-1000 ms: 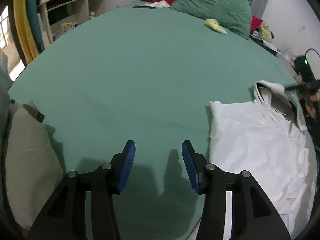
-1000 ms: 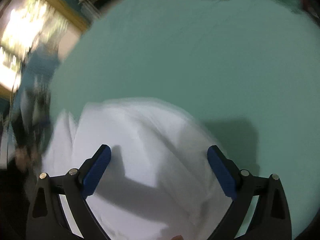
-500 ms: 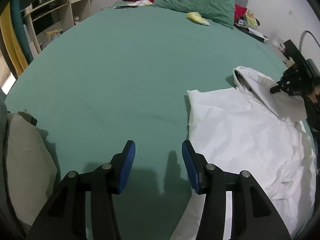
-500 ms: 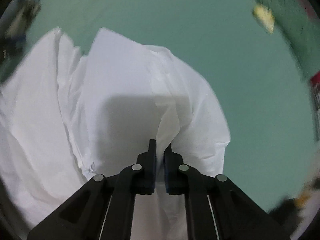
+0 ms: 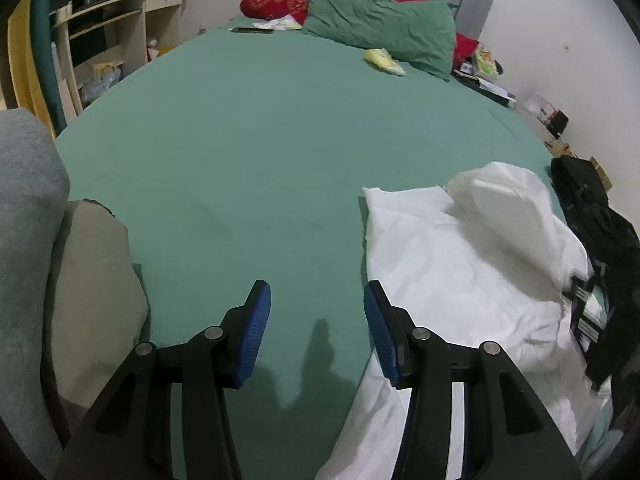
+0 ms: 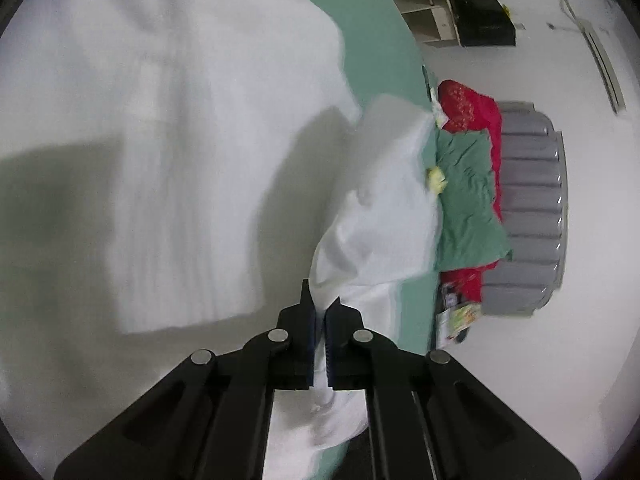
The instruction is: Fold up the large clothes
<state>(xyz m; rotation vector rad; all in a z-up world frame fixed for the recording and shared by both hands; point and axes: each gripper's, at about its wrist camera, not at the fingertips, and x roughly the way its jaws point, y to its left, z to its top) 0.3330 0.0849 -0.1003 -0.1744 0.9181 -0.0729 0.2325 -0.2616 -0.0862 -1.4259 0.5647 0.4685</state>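
1. The right gripper (image 6: 319, 312) was closed down to a thin slit, with a fold of the white garment (image 6: 168, 128) pinched between its blue pads; the cloth ran up from the jaws in a lifted ridge.
2. The left gripper (image 5: 317, 320) stood wide apart and held nothing, hovering over bare sheet with its right finger just beside the garment's near edge.
3. The white garment (image 5: 452, 264) lay on the right side of the bed (image 5: 260, 152), wrinkled and mostly spread flat, with its far right part bunched up into a raised hump. In the right wrist view it looked blurred.
4. A beige cloth (image 5: 88, 304) lay at the bed's left edge, beside a grey fabric (image 5: 24, 208).
5. At the head of the bed sat a green pillow (image 5: 380, 28) and a red pillow (image 5: 276, 0), with a small yellow item (image 5: 384, 60) just in front of the green one.
6. A wooden desk (image 5: 108, 32) with shelves stood off the bed's left side.
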